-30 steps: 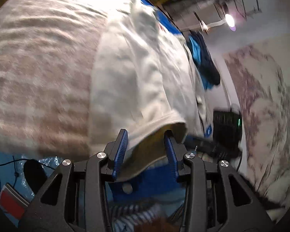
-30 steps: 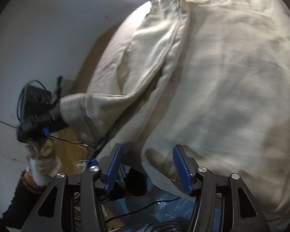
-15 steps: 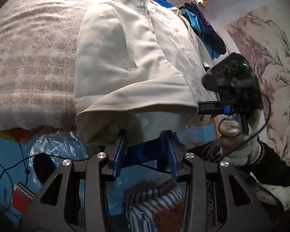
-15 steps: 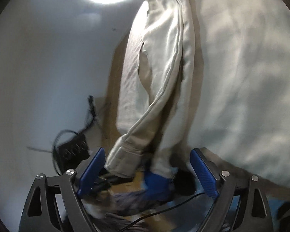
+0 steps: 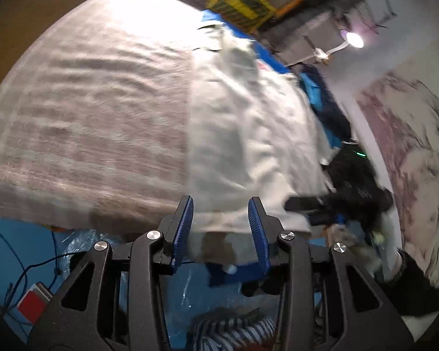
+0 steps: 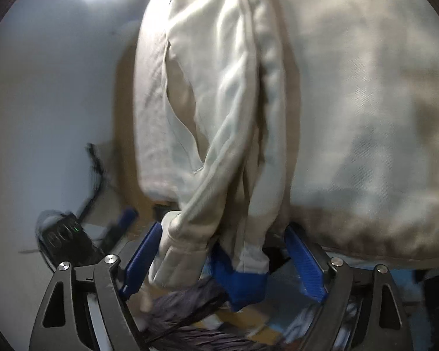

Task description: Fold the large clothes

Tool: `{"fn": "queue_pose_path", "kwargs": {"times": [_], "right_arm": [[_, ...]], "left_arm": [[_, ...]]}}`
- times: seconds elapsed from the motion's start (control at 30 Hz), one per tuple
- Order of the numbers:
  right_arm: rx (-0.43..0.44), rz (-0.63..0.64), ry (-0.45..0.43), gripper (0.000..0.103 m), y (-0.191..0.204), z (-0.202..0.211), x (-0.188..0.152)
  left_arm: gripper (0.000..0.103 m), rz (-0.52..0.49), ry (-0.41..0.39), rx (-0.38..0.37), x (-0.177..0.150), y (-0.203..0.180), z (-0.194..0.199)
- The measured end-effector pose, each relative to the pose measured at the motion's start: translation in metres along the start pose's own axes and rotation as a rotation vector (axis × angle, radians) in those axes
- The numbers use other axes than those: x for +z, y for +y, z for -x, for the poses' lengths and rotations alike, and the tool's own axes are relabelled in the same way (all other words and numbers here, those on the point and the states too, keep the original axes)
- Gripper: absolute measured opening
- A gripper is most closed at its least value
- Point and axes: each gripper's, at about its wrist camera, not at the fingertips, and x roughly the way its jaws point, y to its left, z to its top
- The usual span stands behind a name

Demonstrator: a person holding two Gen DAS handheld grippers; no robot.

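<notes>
Cream jacket (image 5: 248, 134) lies spread on the grey-beige blanket (image 5: 102, 111), toward the blanket's right side in my left wrist view. Its hem hangs over the blanket's near edge. Frame is motion-blurred.

Left gripper (image 5: 222, 228): sits at the blanket's near edge, pointing down onto it. Jaws stand apart with a moderate gap. The jacket's hem shows in that gap, but I see no pad pressing cloth.

Right gripper (image 6: 224, 260): also at the near edge of the blanket. Jaws wide apart, and they have just been closing in a little. One sleeve (image 6: 219, 146) runs down over the jacket's body and off the blanket's edge. Its cuff (image 6: 181, 248) and a blue-trimmed corner (image 6: 243, 283) dangle between the jaws. Cuff is just beside the left-hand pad; the other pad is clear of cloth. Nothing clamped.
</notes>
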Motion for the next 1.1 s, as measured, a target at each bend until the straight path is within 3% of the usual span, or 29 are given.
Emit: {"fn": "queue_pose_path", "kwargs": {"times": [0.03,0.07,0.17,0.33,0.47,0.73,0.87,0.9,0.97,1.1], "right_arm": [[-0.02,0.025,0.007,0.05,0.007,-0.003,0.001],[0.005,0.046,0.041,0.033,0.014,-0.009,0.002],[-0.019,0.12,0.035,0.016,0.036,-0.004,0.003],[-0.065,0.28,-0.013,0.014,0.084,0.023,0.004],[-0.065,0.329,-0.06,0.013,0.107,0.051,0.005],[-0.004,0.27,-0.057,0.012,0.097,0.054,0.004],[0.005,0.234,-0.061,0.012,0.089,0.058,0.007],[0.005,0.231,-0.064,0.012,0.088,0.06,0.008],[0.002,0.235,-0.072,0.012,0.091,0.062,0.011],[-0.006,0.251,-0.077,0.012,0.097,0.069,0.013]], "left_arm": [[0.038,0.018,0.017,-0.003,0.002,0.006,-0.006],[0.038,0.028,0.039,-0.009,0.003,0.01,-0.014],[0.038,0.024,0.102,-0.012,-0.001,0.015,-0.036],[0.038,0.033,0.141,-0.087,-0.012,0.009,-0.043],[0.038,-0.013,0.163,-0.157,-0.027,-0.009,-0.032],[0.038,-0.226,0.089,0.05,-0.062,-0.041,-0.025],[0.038,-0.312,0.114,0.085,-0.073,-0.051,-0.036],[0.029,-0.32,0.119,0.073,-0.075,-0.055,-0.039],[0.022,-0.345,0.127,0.052,-0.08,-0.061,-0.039],[0.022,-0.388,0.091,0.086,-0.079,-0.066,-0.032]]}}
